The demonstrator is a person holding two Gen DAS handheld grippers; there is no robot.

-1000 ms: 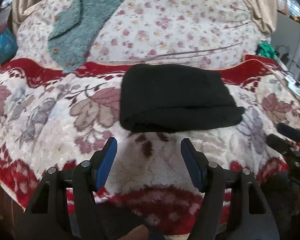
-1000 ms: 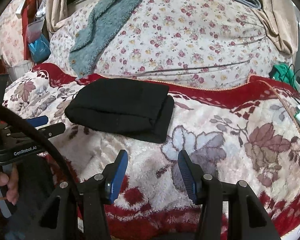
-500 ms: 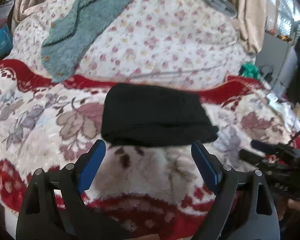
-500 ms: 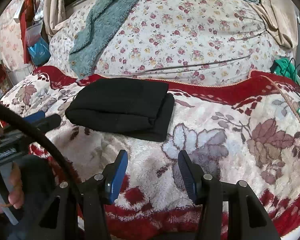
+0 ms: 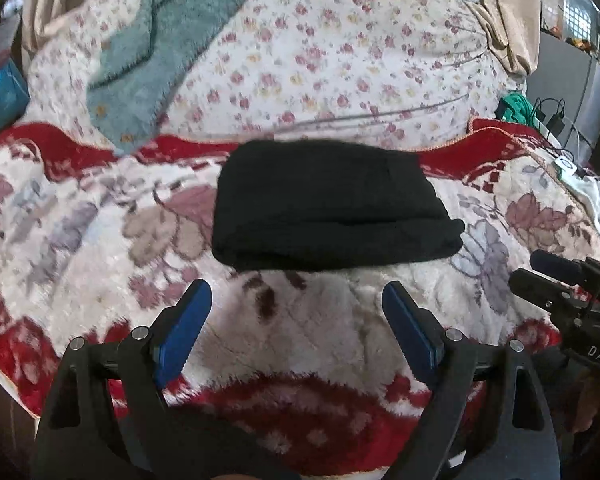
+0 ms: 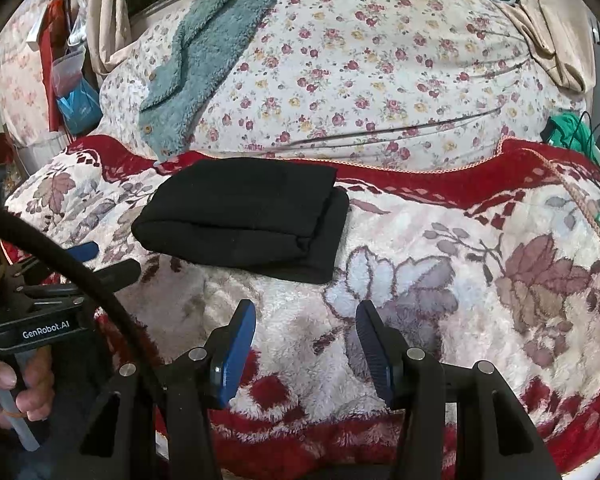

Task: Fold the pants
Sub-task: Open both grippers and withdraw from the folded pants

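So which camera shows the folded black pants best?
The right wrist view: the folded black pants show sharply, with stacked layers visible at their right end. The left wrist view shows them centred but blurrier, layers less distinct.

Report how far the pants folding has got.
Done: the black pants lie folded into a compact stack on the floral blanket. In hand: nothing; the left gripper, whose jaws have just been opening, and the right gripper are both empty, short of the stack. Left: apparently nothing but pulling away.
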